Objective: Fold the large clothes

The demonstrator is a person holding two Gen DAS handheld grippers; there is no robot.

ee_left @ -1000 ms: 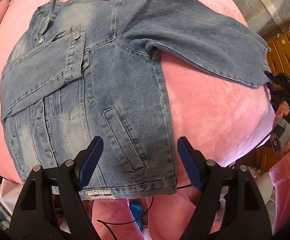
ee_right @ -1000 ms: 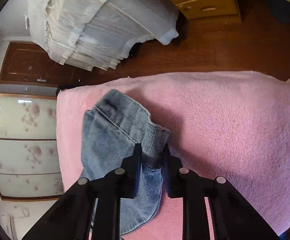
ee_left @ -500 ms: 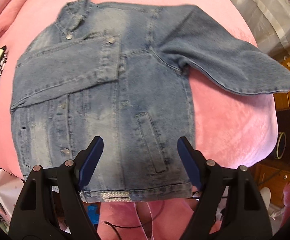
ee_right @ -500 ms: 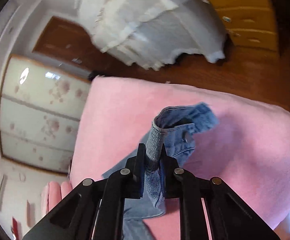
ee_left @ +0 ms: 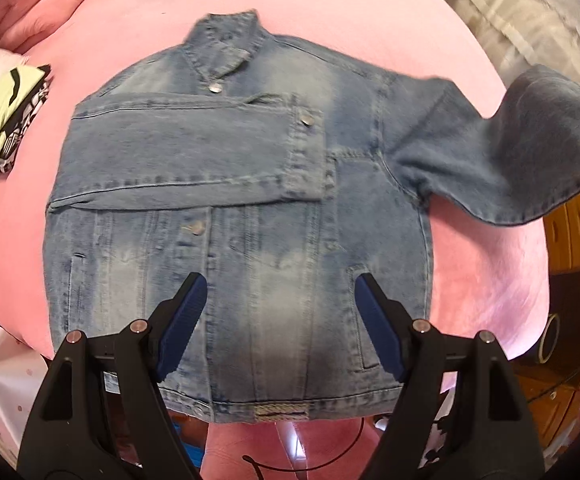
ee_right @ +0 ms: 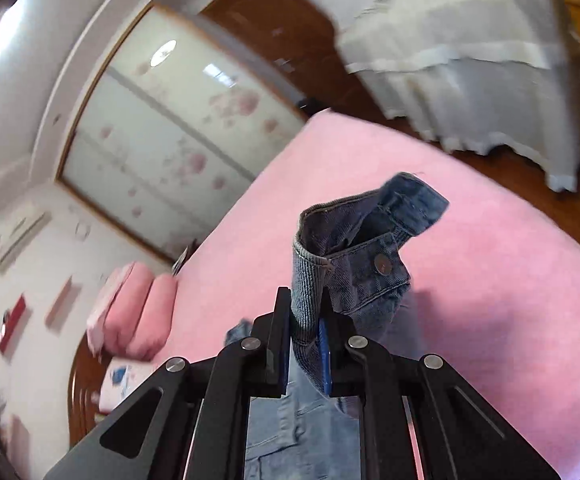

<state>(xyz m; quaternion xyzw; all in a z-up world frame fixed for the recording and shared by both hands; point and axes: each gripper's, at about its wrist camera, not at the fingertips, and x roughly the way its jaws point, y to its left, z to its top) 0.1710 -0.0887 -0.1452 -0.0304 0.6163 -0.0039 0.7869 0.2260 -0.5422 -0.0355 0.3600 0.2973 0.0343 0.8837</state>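
A denim jacket point(ee_left: 242, 216) is lying front-up on a pink blanket point(ee_left: 329, 4) covering the bed, collar pointing away from the left wrist camera and hem nearest it. One sleeve is lying folded across the chest; the other sleeve point(ee_left: 505, 152) is lifting off the blanket at the right edge of that view. The left hand-held gripper point(ee_left: 280, 320) is hovering above the jacket's lower front, its blue pads standing wide apart with nothing between them. The right hand-held gripper point(ee_right: 305, 344) is pinching the raised sleeve's cuff point(ee_right: 353, 252) tightly between nearly closed pads (the cuff's metal button is facing the camera), holding it above the blanket. Folded clothes point(ee_left: 2, 116) are sitting at the bed's left side.
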